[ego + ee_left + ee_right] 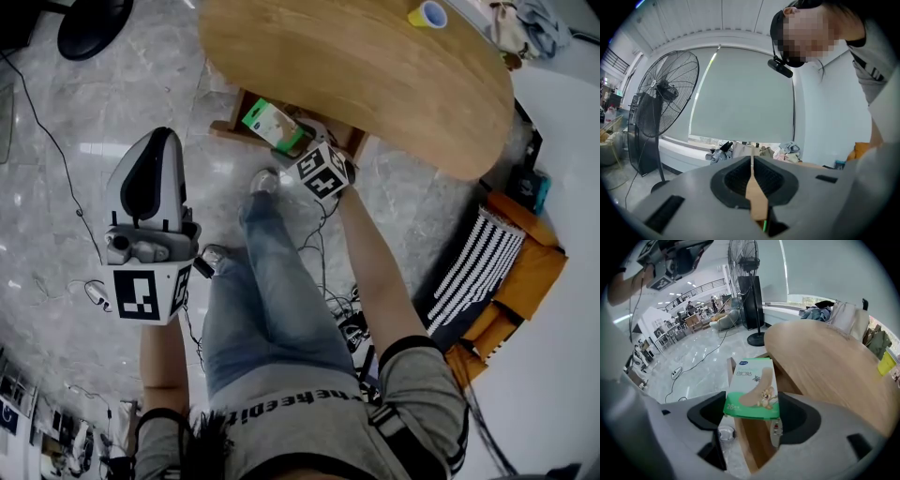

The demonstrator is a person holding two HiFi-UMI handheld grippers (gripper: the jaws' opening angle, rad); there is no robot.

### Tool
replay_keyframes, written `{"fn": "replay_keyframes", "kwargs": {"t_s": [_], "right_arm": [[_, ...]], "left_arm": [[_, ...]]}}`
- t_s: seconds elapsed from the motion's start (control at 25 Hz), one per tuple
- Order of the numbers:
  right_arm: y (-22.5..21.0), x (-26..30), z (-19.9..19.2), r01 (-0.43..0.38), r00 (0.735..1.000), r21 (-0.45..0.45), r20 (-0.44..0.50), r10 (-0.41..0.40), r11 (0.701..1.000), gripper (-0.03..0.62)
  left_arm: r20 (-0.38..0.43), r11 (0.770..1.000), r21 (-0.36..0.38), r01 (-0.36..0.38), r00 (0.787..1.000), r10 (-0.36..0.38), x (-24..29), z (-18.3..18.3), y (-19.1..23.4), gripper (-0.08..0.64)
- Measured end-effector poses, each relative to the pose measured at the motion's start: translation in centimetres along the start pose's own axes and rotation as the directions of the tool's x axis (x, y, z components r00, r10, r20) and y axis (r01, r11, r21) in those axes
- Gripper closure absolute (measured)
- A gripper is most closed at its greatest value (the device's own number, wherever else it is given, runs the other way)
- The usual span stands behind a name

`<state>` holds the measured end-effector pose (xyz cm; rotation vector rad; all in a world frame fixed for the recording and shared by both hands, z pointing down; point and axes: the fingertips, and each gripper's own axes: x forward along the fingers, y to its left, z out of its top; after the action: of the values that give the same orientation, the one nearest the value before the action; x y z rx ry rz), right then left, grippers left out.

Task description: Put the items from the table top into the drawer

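Right now I judge the placing step to be in hand: my right hand-held gripper (752,416) holds the green-and-white plaster box (752,385) by its near end, jaws closed on its two sides. The box juts forward and slightly upward over the open wooden drawer (754,446), which stands out from under the near edge of the round bench (375,75). The box is above the drawer rather than resting in it, so the next move, as I see it, calls for lowering it inside the drawer walls, then spreading the jaws and drawing clear without dragging the box along. My left hand-held gripper (751,180) is raised well to the left of the drawer, jaws pressed together and carrying nothing. A small yellow item (427,14) sits at the far right of the bench.
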<state>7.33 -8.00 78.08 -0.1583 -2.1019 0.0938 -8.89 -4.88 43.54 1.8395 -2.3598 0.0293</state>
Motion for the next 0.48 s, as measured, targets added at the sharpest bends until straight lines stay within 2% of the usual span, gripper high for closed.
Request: {"fn": "replay_keyframes", "kwargs": {"t_s": [0.48], "right_arm": [[-1.1, 1.8, -0.5, 0.050, 0.997, -0.008, -0.066, -0.051, 0.999, 0.244]], "left_arm": [[0.003, 1.000, 0.003, 0.020, 1.000, -0.020, -2.3, -1.4, -1.2, 0.540]]}}
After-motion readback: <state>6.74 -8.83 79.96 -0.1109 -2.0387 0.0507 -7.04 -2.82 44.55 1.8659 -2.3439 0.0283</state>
